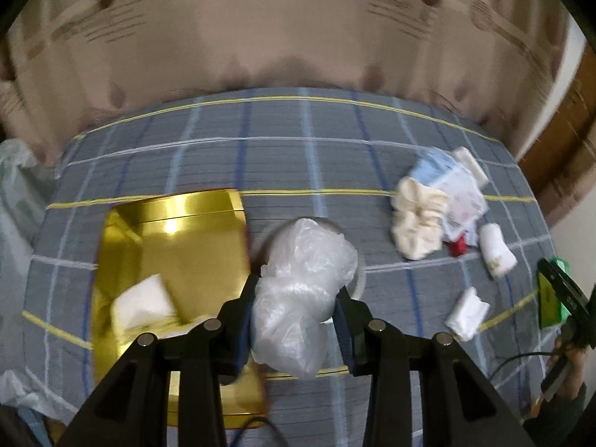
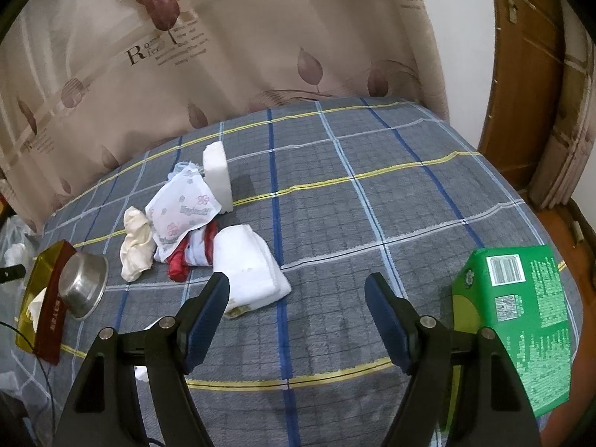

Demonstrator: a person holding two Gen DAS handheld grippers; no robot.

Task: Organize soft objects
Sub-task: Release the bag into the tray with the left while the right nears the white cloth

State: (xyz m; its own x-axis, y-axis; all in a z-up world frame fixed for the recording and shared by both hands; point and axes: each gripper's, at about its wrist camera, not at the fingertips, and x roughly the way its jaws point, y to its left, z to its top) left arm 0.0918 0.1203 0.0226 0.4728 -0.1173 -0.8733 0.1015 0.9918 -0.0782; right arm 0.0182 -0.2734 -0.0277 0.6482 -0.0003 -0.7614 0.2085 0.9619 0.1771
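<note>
Left gripper (image 1: 296,320) clamped on plastic bag (image 1: 303,290) beside gold box (image 1: 171,246), right gripper (image 2: 296,298) spread apart — bare blanket (image 2: 335,223) ahead

Crumpled clear plastic bag (image 1: 303,294) (pinched), white towel (image 2: 247,264) folded flat

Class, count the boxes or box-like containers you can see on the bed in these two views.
2. A gold box lies at the bed's left side, beside the metal bowl; a green box sits at the right edge. Others may be hidden.
</note>
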